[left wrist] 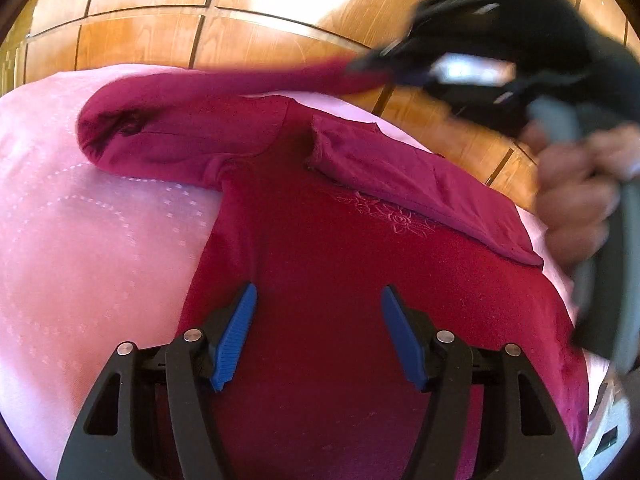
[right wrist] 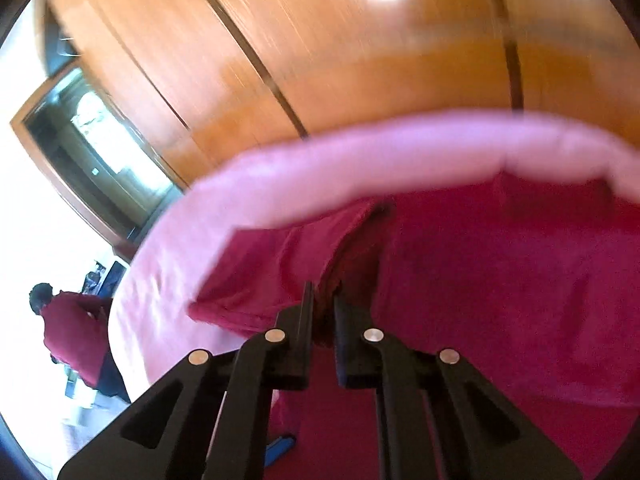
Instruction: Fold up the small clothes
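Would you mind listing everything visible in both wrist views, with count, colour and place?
Shirt: one, crimson with a faint embroidered flower, spread on the pink cover; one sleeve folded across the chest, the other sleeve lifted.
Cover: one, pale pink with dotted stitching, under the shirt.
Wooden panelling: orange-brown, behind the cover.
Doorway: one, dark-framed, far left in the right wrist view.
Bystander: one, in a dark red top, lower left of the right wrist view.
Left gripper: one, black with blue pads, open above the shirt's body.
Right gripper: one, black, shut on the lifted sleeve.
Hand: one, holding the right gripper's handle.
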### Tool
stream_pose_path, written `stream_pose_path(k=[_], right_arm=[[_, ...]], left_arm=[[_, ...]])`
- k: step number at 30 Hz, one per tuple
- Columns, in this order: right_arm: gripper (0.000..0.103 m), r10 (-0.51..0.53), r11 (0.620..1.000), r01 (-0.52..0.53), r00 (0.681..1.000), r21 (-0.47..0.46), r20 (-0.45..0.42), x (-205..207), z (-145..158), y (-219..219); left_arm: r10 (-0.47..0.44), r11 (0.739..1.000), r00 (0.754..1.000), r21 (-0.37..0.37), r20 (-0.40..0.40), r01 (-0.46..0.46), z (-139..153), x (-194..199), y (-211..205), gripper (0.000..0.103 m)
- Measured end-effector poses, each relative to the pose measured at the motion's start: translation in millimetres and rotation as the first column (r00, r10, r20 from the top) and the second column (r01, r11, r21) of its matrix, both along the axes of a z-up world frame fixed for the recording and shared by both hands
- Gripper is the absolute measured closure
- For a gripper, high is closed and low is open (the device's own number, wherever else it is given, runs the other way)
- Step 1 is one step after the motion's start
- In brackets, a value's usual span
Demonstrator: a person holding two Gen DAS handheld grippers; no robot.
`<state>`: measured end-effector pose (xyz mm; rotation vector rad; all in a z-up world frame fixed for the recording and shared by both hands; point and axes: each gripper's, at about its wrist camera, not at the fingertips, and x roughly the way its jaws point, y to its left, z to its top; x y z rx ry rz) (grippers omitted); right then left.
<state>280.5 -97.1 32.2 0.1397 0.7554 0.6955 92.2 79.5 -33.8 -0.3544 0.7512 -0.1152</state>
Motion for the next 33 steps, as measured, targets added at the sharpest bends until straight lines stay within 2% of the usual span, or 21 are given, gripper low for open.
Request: stream_pose_path(k=[4,7,10,14,18,20,24,27,29,30,33], right_arm=[[0.096,-0.074,0.996,0.079,0.989,-0.035,0.130,-11,34,-47],[0.096,-0.161,0.984,0.171,0.977,-0.058,0.143,-6,35,-86],[0.096,-0.266,0.958,0.275,0.957,-0.074,0.119,-3,23,-133],[0.096,-0.393,0.914,0.393,0.919,-0.101,0.024,8,-16,-189],[0.097,-0.457,0.882,0.447,0.888,-0.146,-0.043,15,-49,-213],[0.097,-0.477,0.873,0.461,0.874,-0.157,-0.087,17,-67,-221],[0.098,-0.483,0.870,0.466,0.871,-0.160,-0.092,15,-78,-226],[0.098,-0.502,0.859,0.485,0.861,-0.166,-0.082,11,-73,-237],[0.097,-0.480,0.870,0.461,0.874,-0.173,-0.082,8,-75,-237],[0.094,-0.454,0.882,0.434,0.888,-0.184,-0.082,6,-75,-231],[0.037,-0.465,0.871,0.455,0.885,-0.185,-0.009,-8,-61,-236]], left_arm=[[0.003,1.000,1.000,0.009,-0.004,-0.003,0,1,-2,0.039],[0.007,1.000,1.000,0.019,-0.008,-0.007,0,5,-5,0.039],[0.009,0.999,1.000,0.031,-0.012,-0.009,0,8,-6,0.039],[0.009,0.999,1.000,0.048,-0.018,-0.008,0,9,-8,0.039],[0.010,0.998,1.000,0.065,-0.025,-0.008,0,10,-9,0.039],[0.010,0.997,0.999,0.077,-0.039,-0.007,1,13,-14,0.039],[-0.008,0.994,0.995,0.110,-0.096,0.019,10,20,-17,0.039],[0.003,0.998,0.997,0.055,-0.083,0.002,27,26,-9,0.039],[0.016,0.999,0.998,0.031,-0.061,-0.014,37,32,-1,0.039],[0.022,0.999,0.999,0.037,-0.050,-0.020,43,39,1,0.039],[0.014,0.999,1.000,0.052,-0.013,-0.013,55,55,2,0.039]])
